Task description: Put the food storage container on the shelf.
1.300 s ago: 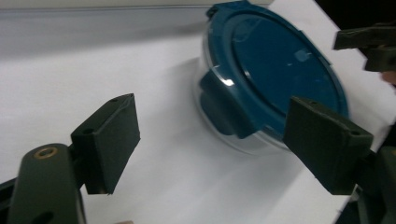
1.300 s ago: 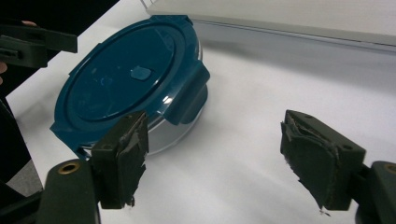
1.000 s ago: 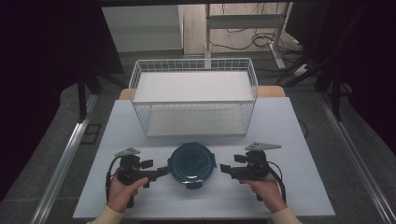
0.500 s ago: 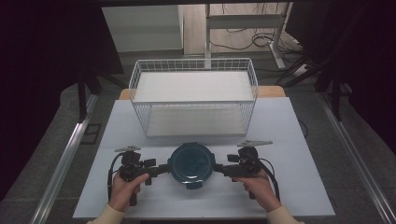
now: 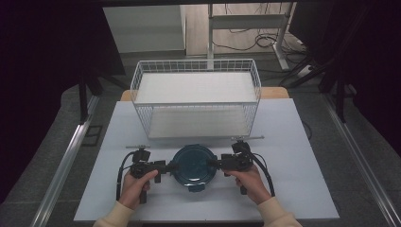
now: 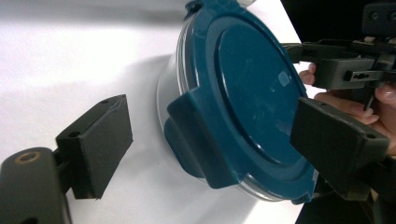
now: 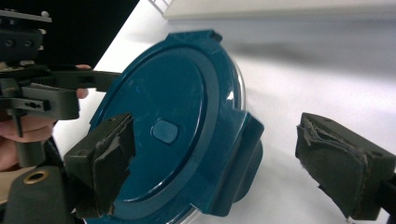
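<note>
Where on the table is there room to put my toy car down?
The table is bare to the right of the wire basket and to its left. Along the front edge it is crowded: the blue-lidded container sits between the left gripper and the right gripper.

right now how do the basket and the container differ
The basket is white open wire, rectangular and lidless; the container is round, clear-walled and closed by a solid teal lid. The basket is much larger and stands farther back, while the container sits near the front between both tools. Both rest on the white table.
</note>
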